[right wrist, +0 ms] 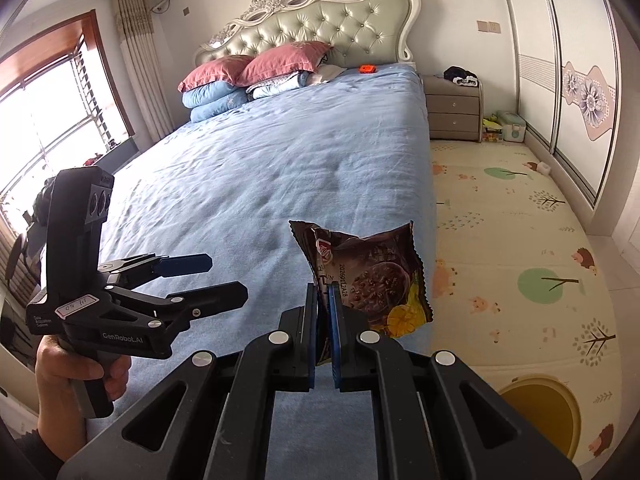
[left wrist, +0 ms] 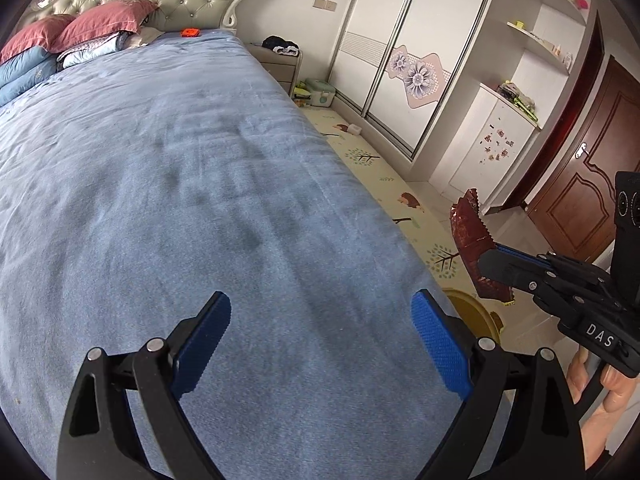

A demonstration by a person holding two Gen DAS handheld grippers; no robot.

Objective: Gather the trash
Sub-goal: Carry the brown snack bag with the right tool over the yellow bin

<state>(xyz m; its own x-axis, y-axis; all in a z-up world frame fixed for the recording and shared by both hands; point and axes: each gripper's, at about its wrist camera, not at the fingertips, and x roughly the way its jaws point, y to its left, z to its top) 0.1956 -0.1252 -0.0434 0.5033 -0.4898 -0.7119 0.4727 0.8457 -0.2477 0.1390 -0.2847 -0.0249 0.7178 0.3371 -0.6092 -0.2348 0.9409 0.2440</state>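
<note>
Pinching brown snack wrapper (right wrist: 370,280) by one edge, right tongs (right wrist: 324,304) clenched; left tongs (left wrist: 320,344) released, empty. Risk: thin grip, wrapper slipping before yellow bin (right wrist: 540,412).

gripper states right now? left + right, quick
Left gripper: open, nothing between the fingers, above the blue bed.
Right gripper: shut on the brown snack wrapper.

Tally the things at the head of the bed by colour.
Pink pillows: 2
Blue quilt: 1
Orange box: 1
Total: 4
</note>
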